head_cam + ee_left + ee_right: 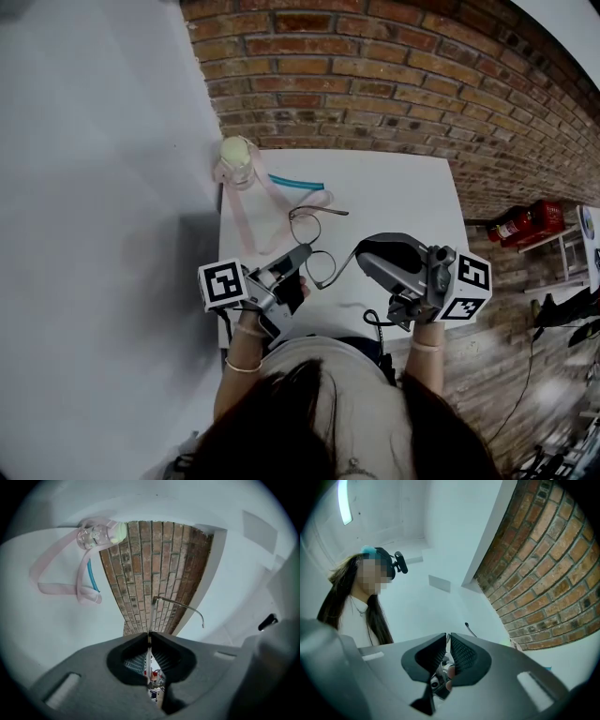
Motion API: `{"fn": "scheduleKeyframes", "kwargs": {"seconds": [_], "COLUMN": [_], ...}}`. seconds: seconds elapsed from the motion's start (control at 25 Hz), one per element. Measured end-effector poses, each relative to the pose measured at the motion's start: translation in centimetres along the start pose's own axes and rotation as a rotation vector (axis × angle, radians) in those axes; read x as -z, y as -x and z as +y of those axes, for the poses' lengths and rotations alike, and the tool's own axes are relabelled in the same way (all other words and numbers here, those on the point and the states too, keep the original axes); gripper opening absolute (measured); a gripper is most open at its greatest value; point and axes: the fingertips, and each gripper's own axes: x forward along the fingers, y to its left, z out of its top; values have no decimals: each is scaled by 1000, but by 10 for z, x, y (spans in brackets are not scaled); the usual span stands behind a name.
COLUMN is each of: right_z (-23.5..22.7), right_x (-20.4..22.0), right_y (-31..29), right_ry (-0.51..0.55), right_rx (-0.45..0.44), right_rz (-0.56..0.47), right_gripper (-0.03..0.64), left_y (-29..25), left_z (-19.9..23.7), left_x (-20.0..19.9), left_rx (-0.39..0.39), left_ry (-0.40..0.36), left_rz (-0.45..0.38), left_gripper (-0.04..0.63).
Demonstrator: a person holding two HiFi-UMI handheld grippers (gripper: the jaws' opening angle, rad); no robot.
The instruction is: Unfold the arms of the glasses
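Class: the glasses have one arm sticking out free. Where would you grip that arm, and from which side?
Probably near its downturned tip: the free arm juts right from the glasses frame, clamped in the left gripper. Approach from the right, jaws across the thin rod.

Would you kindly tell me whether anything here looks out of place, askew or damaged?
Nothing looks spilled or broken. The glasses are off the table, pinched between the left gripper and right gripper. The only untidy thing is the pink strap, sprawling in loose loops from the small bottle along the table's left edge.
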Motion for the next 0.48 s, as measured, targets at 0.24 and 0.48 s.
{"fn": "scheduleKeyframes", "kwargs": {"seconds": [0.24,0.48], "right_z": [3,5], "right_x": [4,6], "right_y": [0,-3], "right_ry": [12,13], "right_rx": [-7,-15], "right_rz": [30,33], "right_gripper": [23,21], "left_y": [2,2], "left_z": [-1,-1], "left_x": [-2,-1], "left_rx": [16,8], "left_ry": [35,19], "left_rz": [-19,-17], "left_gripper": [23,23]}}
